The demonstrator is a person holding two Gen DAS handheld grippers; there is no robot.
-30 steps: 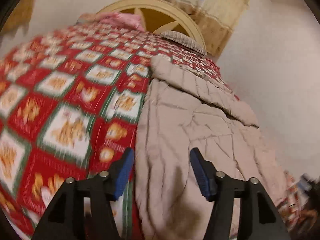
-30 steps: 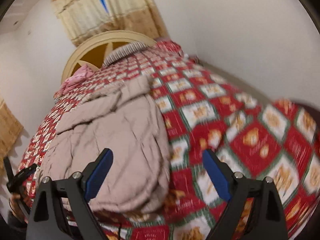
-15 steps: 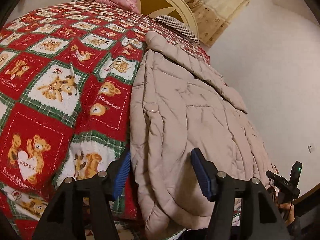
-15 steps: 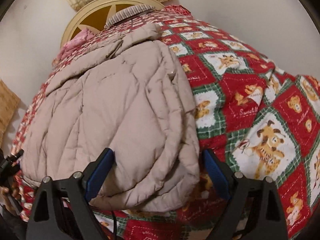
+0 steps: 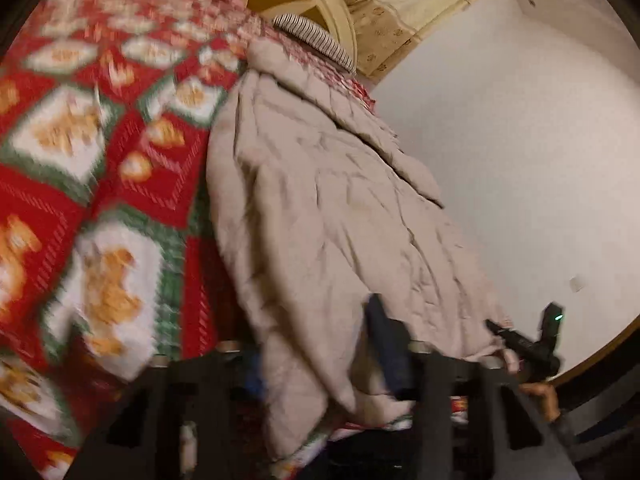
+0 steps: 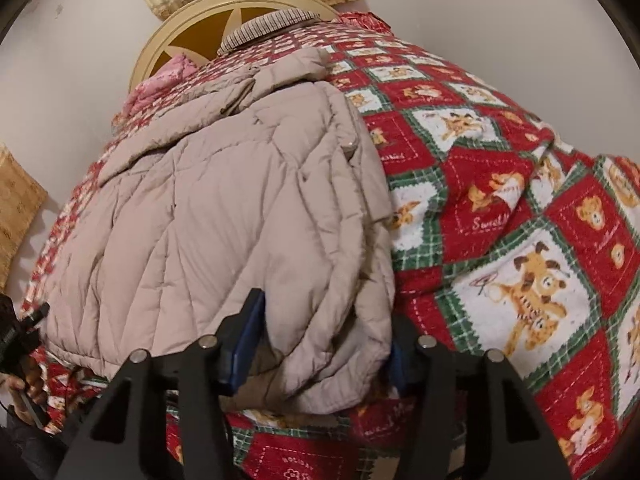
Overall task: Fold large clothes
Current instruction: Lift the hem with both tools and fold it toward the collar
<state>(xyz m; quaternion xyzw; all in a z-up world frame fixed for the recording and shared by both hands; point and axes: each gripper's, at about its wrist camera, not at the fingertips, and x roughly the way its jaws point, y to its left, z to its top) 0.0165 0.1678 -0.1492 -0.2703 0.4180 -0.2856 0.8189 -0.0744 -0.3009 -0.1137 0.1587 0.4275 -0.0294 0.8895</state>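
- Down in the left wrist view, which is blurred, the left gripper [image 5: 320, 356] sits at the bottom centre with the near hem of the beige jacket [image 5: 320, 220] between its fingers; its jaws are closing, and whether the pads already press the cloth I cannot tell.
- From there the jacket runs up toward the frame's upper middle, puffy and quilted with diagonal stitch lines, lying on the red-and-green bear-print bedspread [image 5: 80, 160].
- At lower right the other gripper [image 5: 532, 344] shows beside the jacket's far corner.
- Next, in the right wrist view, the right gripper [image 6: 324, 344] straddles the jacket's [image 6: 224, 220] rounded lower corner; its jaws are closing, blue pads at each side of the bulging cloth.
- Softly creased padding fills the centre-left; the bedspread [image 6: 520, 240], fuzzy and checked, fills the right.
- A round cream headboard [image 6: 176, 32] stands top centre.
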